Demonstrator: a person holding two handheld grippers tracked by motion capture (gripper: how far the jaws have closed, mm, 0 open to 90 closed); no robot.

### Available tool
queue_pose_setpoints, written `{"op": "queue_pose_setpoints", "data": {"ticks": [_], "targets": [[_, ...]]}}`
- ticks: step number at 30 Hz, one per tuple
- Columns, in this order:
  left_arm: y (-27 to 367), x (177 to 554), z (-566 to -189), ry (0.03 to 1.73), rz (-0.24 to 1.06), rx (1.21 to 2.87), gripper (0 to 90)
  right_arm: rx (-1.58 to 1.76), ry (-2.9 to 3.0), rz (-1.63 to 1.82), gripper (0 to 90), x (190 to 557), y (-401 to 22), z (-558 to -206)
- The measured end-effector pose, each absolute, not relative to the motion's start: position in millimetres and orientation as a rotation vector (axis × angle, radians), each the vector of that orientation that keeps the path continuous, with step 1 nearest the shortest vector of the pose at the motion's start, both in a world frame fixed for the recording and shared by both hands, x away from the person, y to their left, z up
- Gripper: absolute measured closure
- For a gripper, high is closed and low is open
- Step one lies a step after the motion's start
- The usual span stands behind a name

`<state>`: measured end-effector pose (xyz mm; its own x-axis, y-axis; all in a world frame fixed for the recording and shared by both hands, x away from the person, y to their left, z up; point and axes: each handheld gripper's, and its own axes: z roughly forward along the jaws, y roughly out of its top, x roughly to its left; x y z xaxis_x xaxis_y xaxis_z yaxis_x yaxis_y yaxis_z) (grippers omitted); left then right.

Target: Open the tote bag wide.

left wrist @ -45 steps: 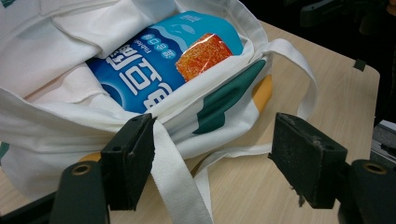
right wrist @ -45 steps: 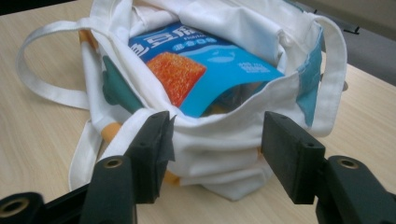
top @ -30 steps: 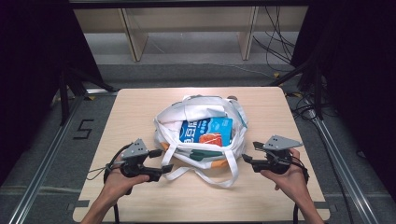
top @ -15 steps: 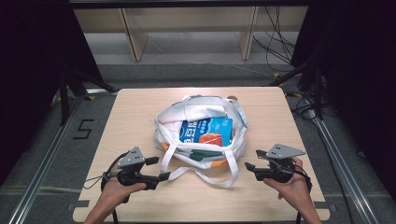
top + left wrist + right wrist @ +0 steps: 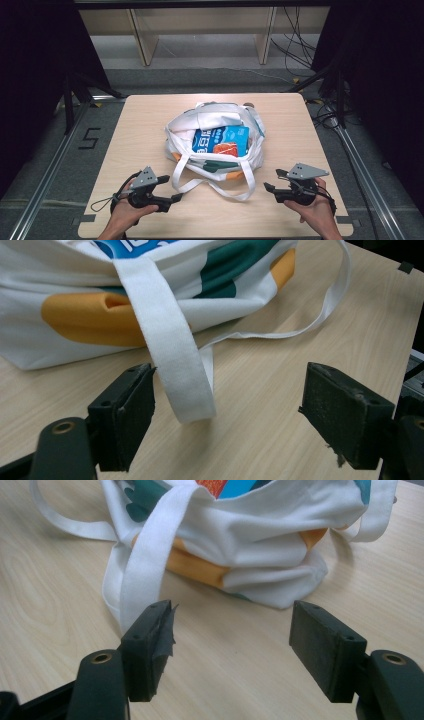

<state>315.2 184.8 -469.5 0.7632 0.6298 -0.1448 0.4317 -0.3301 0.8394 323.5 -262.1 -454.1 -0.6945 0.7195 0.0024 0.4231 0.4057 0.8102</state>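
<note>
A light wooden desk (image 5: 150, 125) stands on a grey floor (image 5: 210, 80), with dark curtains at both sides, wooden furniture legs (image 5: 142, 42) beyond it and cables (image 5: 300, 45) trailing at the far right. A white tote bag (image 5: 210, 122) with orange and green patches lies at the desk's middle, a blue packet (image 5: 220, 141) showing in its mouth, its straps (image 5: 215, 187) looped toward the near edge. The left hand-held gripper (image 5: 172, 192) sits near the front left, jaws spread wide, a strap loop lying between them, untouched. The right hand-held gripper (image 5: 270, 181), front right, is likewise spread and empty, its jaws pointing at the bag.
</note>
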Motion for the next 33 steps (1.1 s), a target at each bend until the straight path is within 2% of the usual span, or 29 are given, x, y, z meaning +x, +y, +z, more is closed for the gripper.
{"op": "queue_pose_setpoints", "data": {"ticks": [33], "targets": [[188.9, 288.1, -494.1, 0.846, 0.280, 1.984, 18.2, 1.014, 2.375, 1.177, 30.4, 284.4, -267.3, -481.0]]}}
